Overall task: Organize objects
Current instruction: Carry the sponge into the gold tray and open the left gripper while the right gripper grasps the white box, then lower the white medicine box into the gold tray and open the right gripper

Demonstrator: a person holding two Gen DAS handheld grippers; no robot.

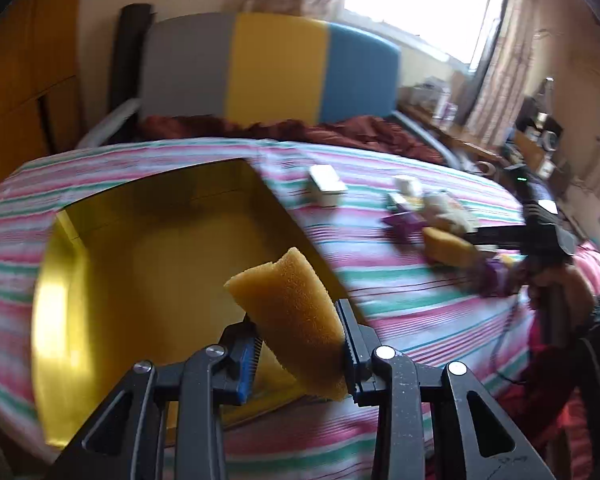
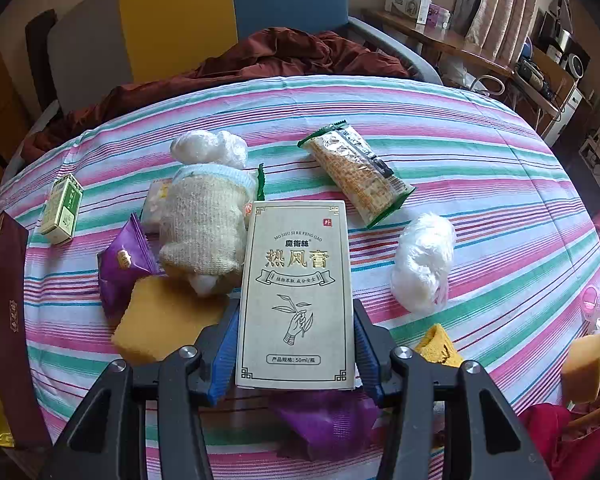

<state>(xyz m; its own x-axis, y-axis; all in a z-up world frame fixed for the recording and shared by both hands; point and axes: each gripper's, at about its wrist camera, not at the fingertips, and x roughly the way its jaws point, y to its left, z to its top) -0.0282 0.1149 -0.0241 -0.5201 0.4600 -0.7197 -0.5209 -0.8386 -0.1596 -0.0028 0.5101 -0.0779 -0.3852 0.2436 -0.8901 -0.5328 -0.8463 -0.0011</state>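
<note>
A bed covered by a pink, green and white striped sheet (image 2: 480,168) fills both views, with a grey, yellow and blue headboard (image 1: 268,72) and a rumpled maroon blanket (image 2: 284,56) behind it. In the left wrist view we see the left gripper (image 1: 300,344) clenched on a yellow sponge (image 1: 292,320), held tilted above the near corner of an open gold-lined box (image 1: 148,248) that rests on the sheet. In the right wrist view the right gripper (image 2: 296,344) grasps a cream carton printed with Chinese characters (image 2: 296,292) by its 2 long sides, its printed face toward the camera. On the sheet beyond we note a second yellow sponge (image 2: 156,320) beside a purple sachet (image 2: 124,264), a knitted cream bundle (image 2: 204,224), a green-edged snack packet (image 2: 360,176), 2 white plastic wads (image 2: 424,264) (image 2: 208,148) and a small green box (image 2: 62,208) near the left edge.
</note>
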